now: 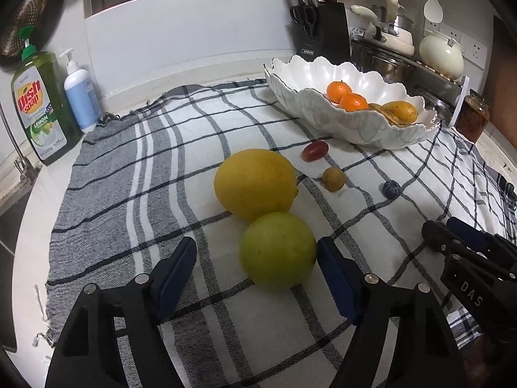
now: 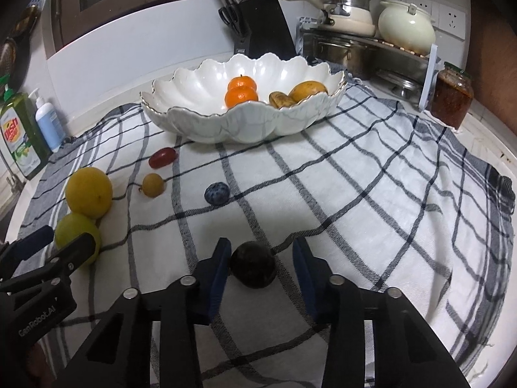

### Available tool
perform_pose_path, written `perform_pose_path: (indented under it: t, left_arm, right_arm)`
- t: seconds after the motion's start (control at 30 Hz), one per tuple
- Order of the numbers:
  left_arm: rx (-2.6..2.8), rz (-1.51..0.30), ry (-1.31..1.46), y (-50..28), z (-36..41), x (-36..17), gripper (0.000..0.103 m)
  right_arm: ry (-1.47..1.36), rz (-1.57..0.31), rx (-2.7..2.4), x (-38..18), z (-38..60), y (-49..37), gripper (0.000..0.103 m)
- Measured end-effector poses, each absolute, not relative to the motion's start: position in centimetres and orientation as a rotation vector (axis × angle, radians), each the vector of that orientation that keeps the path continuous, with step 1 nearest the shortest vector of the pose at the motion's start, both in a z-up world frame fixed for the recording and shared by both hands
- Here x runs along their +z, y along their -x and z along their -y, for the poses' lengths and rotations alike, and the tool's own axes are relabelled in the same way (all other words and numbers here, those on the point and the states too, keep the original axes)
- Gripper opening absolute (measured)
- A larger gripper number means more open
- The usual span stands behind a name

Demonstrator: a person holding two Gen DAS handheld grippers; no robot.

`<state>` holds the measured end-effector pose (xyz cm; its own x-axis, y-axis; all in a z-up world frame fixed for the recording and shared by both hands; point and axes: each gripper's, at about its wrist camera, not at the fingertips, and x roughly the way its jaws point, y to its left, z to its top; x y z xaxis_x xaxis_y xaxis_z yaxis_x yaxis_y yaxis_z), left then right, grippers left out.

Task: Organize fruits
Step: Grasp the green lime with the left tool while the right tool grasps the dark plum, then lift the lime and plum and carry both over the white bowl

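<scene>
On the checked cloth (image 1: pixel 129 194), a green round fruit (image 1: pixel 277 252) lies between the pads of my left gripper (image 1: pixel 255 247); the right pad is at its side and the left pad stands apart, so the gripper is open. A large yellow lemon (image 1: pixel 255 182) sits just behind the green fruit. A dark round fruit (image 2: pixel 252 264) lies between the pads of my right gripper (image 2: pixel 261 247), with a gap on its right side; this gripper is open too. The white scalloped bowl (image 2: pixel 194 123) holds two tangerines (image 2: pixel 240 93) and yellowish fruits (image 2: pixel 307 90).
A red grape (image 2: pixel 162 157), a small tan fruit (image 2: pixel 152 185) and a blue-grey berry (image 2: pixel 216 193) lie loose on the cloth. Dish soap (image 1: pixel 42 110) and a pump bottle (image 1: pixel 80 97) stand at the left. A knife block (image 2: pixel 261 29), pots (image 2: pixel 349 9) and a jar (image 2: pixel 452 97) line the back.
</scene>
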<state>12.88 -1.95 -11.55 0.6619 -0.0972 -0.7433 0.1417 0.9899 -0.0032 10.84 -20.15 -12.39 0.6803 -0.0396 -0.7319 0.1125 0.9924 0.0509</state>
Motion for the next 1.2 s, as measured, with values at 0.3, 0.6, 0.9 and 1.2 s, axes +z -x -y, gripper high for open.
perform_pose_path:
  t: [0.3,0.6,0.9,1.2]
  left_arm:
    - [-0.182,-0.866,-0.038,-12.8,2.3,-12.2,0.051]
    - [-0.202,-0.871,-0.050,-12.5,2.5,-11.8,0.048]
    - [-0.211,-0.830,-0.054,-11.9,2.6,-9.8,0.048]
    - [-0.222,-0.799,-0.063,-12.1,3.3,-8.0,0.048]
  right_arm:
    - [-0.098,-0.815,-0.059,-12.3,20.0,-10.7,0.029]
    - [-0.102,-0.795,-0.066,-11.5,20.4,-10.5,0.029]
    - [-0.110,-0.763,-0.065,-10.2,20.6,-10.1,0.029]
    - [-0.118,-0.723,-0.070,-8.4,21.0,-9.9,0.029]
